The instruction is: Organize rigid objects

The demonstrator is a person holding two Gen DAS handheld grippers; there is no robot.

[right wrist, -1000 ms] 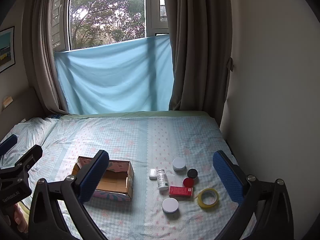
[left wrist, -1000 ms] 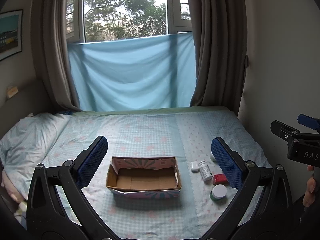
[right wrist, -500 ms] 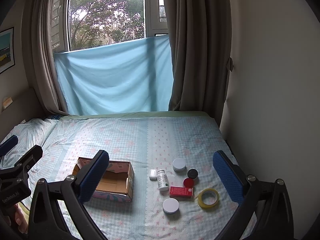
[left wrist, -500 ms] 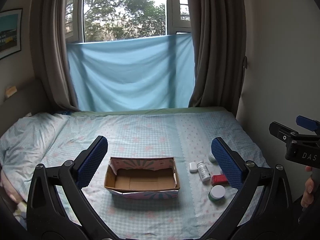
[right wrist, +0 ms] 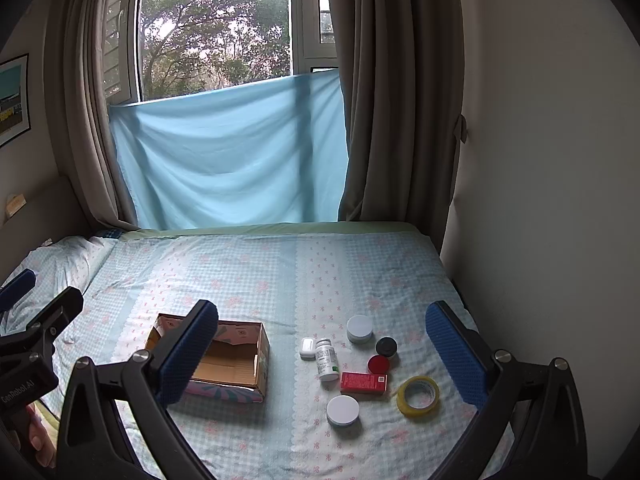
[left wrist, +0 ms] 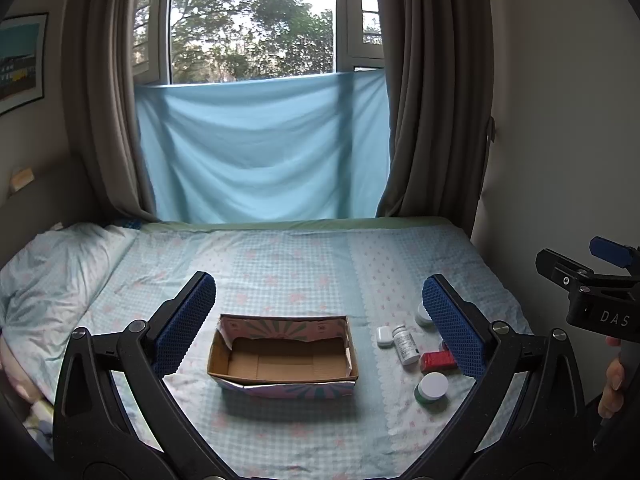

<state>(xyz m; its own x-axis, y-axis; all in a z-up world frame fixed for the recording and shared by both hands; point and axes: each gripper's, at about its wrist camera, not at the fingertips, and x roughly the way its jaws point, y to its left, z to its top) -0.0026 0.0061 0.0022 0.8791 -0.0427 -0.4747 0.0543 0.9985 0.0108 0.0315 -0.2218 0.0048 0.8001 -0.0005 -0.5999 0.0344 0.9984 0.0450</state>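
An open, empty cardboard box sits on the bed. To its right lie a white earbud case, a white pill bottle on its side, a red carton, a red lid, a black-lidded jar, two white-lidded jars and a yellow tape roll. My left gripper is open and empty, held above the box. My right gripper is open and empty, above the small items.
The bed has a checked blue sheet, with a pillow at the left. A wall runs along the right bed edge. Curtains and a blue cloth hang at the far end.
Both views have shifted very slightly; the box and items sit a little lower and closer in the left view. Nothing was grasped or moved.
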